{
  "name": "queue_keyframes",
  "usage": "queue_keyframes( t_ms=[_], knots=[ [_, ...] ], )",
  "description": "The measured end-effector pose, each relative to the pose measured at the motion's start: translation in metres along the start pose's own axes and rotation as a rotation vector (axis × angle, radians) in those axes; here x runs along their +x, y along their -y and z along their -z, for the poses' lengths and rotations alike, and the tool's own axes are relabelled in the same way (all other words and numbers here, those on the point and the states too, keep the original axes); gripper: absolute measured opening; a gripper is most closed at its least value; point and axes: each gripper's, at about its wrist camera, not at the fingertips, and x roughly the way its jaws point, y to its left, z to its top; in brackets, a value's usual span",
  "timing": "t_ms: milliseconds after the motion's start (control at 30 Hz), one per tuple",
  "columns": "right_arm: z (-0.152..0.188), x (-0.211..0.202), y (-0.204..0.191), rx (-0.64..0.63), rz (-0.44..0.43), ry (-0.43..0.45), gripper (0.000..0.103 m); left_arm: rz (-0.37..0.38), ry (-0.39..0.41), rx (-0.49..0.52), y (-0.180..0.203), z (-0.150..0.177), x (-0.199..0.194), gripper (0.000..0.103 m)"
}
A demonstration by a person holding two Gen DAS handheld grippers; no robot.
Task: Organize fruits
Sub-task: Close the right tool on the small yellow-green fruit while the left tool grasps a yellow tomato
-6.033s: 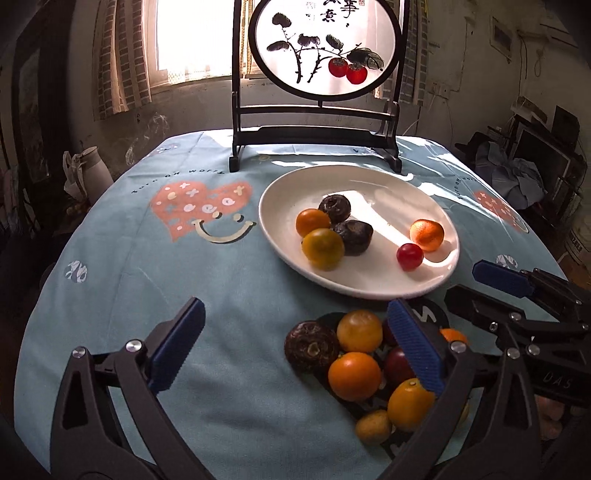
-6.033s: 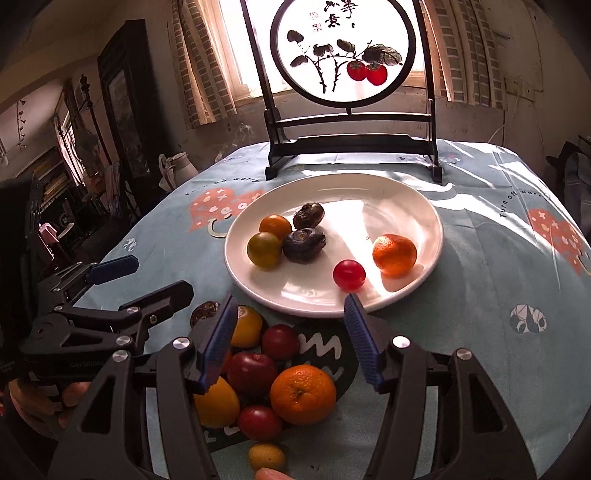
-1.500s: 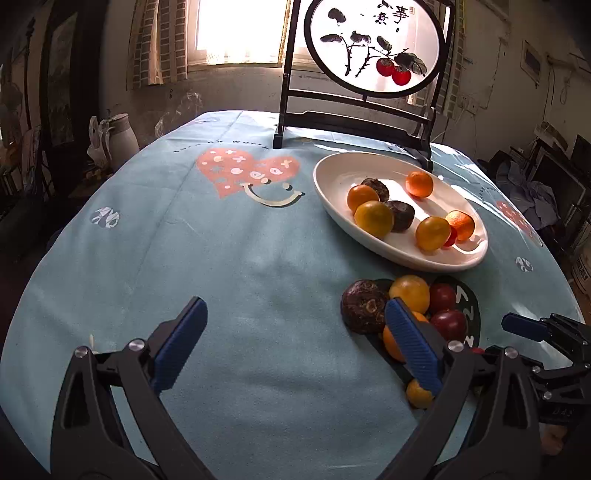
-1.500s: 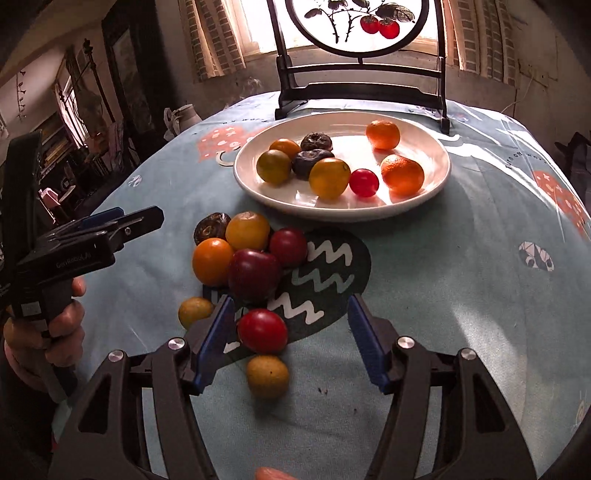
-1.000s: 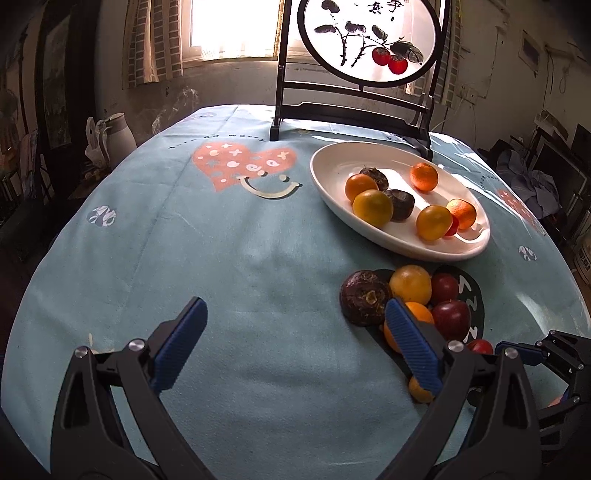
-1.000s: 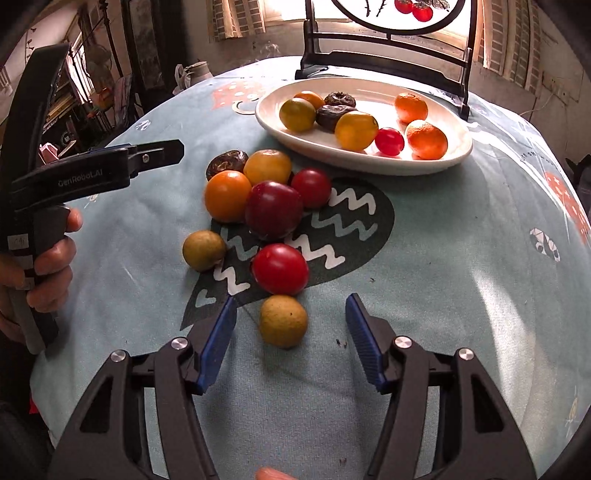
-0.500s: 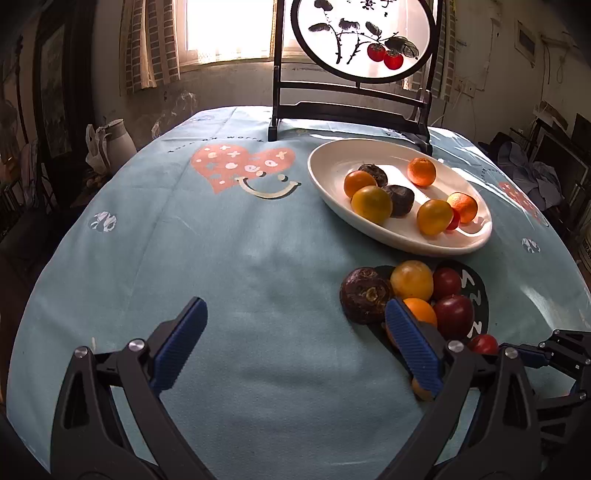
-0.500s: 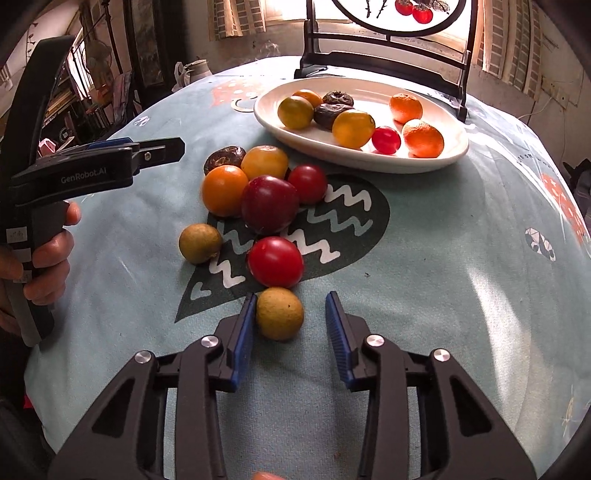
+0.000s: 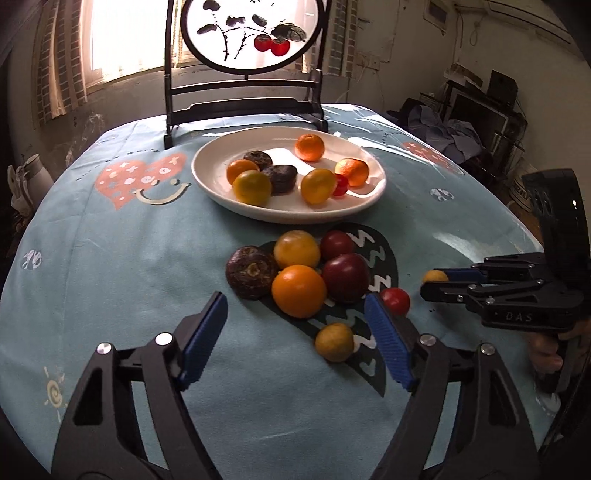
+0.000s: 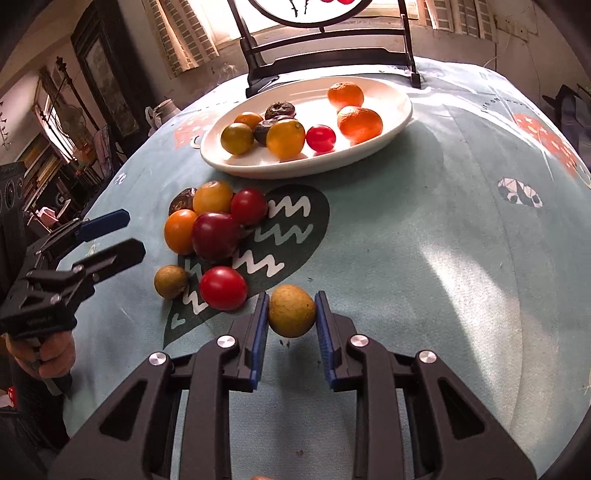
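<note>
Round screen (image 10: 306, 7) cut off by top edge in right wrist view, dark fruit (image 10: 181, 201) half hidden behind yellow fruit (image 10: 212, 197), & in left wrist view right gripper (image 9: 437, 282) covers most of small yellow-brown fruit (image 9: 434, 276).

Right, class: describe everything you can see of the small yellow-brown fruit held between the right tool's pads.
The small round yellow-brown fruit has a dull, slightly speckled skin, greener on one side. It sits between the blue ribbed pads of the right tool, which press on both its sides. It is close above the light blue tablecloth; whether it touches the cloth cannot be told. The glossy red tomato-like fruit lies just beside it, apart. In the left wrist view it peeks out at the tool's tip.
</note>
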Motion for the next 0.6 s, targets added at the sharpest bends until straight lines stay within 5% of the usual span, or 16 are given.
queue_keyframes(
  t_ms=[133,400,600],
  knots=[
    [0.002,0.0,-0.002,-0.006,-0.008,-0.002,0.026,0.044,-0.062,0.06,0.015,0.006,0.012,0.047],
    [0.001,0.0,-0.001,-0.008,-0.005,-0.001,0.026,0.047,-0.113,0.089,0.021,0.012,0.024,0.044],
    [0.001,-0.001,-0.001,-0.012,0.002,0.003,0.026,0.039,-0.142,0.104,0.023,0.014,0.03,0.031]
  ],
)
